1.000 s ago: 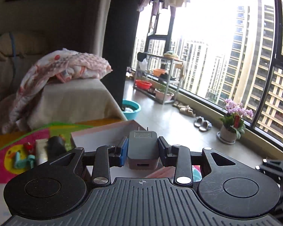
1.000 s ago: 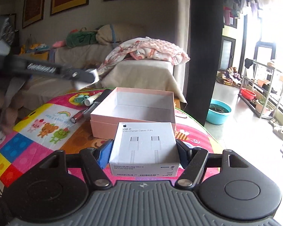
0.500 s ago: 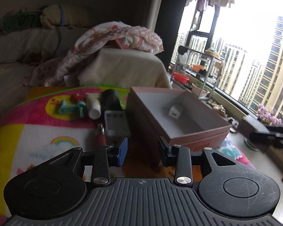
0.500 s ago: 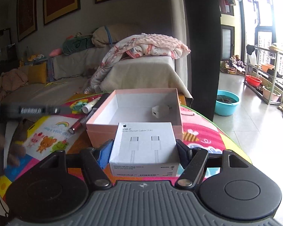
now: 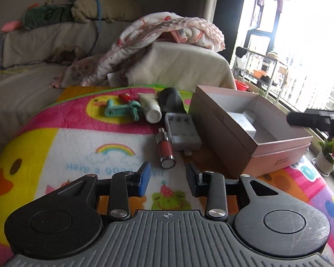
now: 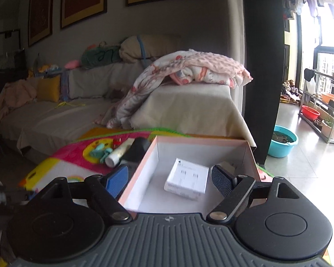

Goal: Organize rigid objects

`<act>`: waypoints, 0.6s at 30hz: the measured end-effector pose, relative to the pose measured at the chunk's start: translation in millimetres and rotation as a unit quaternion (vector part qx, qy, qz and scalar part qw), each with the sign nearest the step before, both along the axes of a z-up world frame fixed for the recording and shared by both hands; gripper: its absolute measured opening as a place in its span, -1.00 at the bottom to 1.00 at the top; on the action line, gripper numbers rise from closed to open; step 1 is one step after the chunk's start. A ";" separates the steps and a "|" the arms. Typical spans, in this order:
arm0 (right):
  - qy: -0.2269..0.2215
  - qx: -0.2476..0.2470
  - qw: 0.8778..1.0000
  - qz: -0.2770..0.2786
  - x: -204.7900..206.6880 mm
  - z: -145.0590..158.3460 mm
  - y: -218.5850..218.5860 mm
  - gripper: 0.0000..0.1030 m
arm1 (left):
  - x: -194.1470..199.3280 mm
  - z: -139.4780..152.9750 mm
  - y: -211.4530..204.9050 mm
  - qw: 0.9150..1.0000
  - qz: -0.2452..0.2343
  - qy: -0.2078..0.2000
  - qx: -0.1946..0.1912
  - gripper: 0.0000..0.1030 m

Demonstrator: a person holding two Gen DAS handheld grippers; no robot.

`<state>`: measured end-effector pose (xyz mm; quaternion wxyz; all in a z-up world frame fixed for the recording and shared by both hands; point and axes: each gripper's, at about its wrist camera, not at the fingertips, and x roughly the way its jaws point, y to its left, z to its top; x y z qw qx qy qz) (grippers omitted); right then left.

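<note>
On the colourful cartoon-printed play mat (image 5: 55, 146), going left to right in the left wrist view, lie a teal plastic hand-crank toy (image 5: 120, 109), a white squeeze tube with a white cap (image 5: 151, 109), a dark grey rounded object (image 5: 170, 100) that may be a computer mouse, a red cylindrical lipstick-like tube (image 5: 165, 149) and a white plastic battery charger (image 5: 182, 131), all just beside the open pink cardboard box (image 5: 278, 153) toward the mat's right edge. The left gripper (image 5: 167, 176) hangs over the mat near the red tube, jaws apart and empty. The right gripper (image 6: 169, 180) is spread wide over the box, holding nothing; the white USB-C cable carton (image 6: 186, 181) lies on the box floor.
</note>
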<state>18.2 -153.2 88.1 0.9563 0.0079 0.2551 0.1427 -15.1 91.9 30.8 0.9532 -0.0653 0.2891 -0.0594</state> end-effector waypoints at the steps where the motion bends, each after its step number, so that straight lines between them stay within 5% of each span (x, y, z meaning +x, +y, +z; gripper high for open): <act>1: 0.003 -0.013 1.000 0.004 -5.8 -6.5 1.8 0.61 | 7.9 0.6 -1.2 1.000 0.003 -0.005 -0.002 -0.25; 5: 0.022 -0.031 0.999 0.015 -9.1 -13.2 3.4 0.61 | 36.0 6.6 2.2 0.999 0.023 -0.033 -0.021 -0.25; 9: 0.056 0.005 0.998 0.021 19.4 4.0 8.4 0.61 | 49.8 7.3 23.4 0.997 0.046 -0.054 -0.034 -0.25; 18: 0.192 0.024 0.980 0.037 195.0 23.0 103.1 0.61 | 117.4 14.1 94.8 0.993 0.047 -0.003 -0.104 -0.25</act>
